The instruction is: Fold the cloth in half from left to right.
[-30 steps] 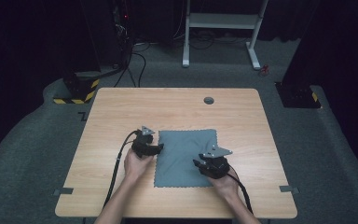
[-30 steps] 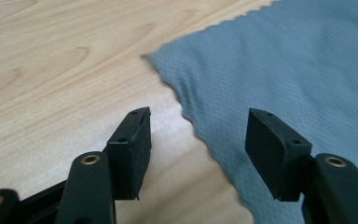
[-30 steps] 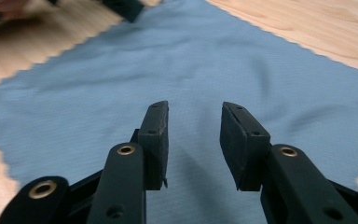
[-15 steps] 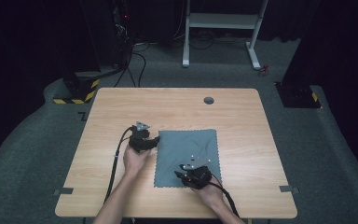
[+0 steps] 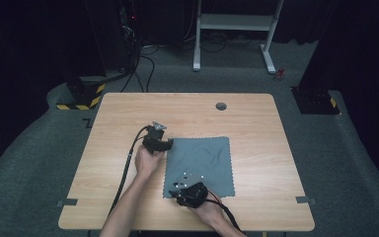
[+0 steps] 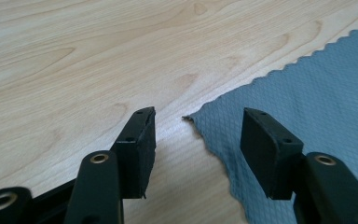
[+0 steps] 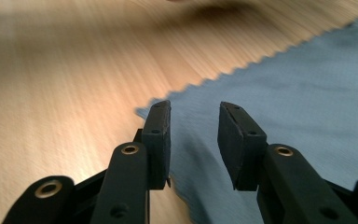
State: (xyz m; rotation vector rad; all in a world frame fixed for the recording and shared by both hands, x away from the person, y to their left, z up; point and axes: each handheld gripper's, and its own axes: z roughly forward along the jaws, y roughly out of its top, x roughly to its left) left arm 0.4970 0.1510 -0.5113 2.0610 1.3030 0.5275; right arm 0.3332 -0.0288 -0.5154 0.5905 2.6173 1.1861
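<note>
Here grey cloth (image 5: 200, 160) flat mid-table (image 5: 256, 128) — pinked edges, bare wood around.

Light wood table (image 5: 256, 148); grey cloth (image 5: 202, 158) flat on it, small specks possibly atop.

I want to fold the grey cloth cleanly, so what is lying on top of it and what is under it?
On the grey cloth a few small pale specks show near its front edge. It lies flat on the wooden table. Whatever might be under the cloth is covered.
</note>
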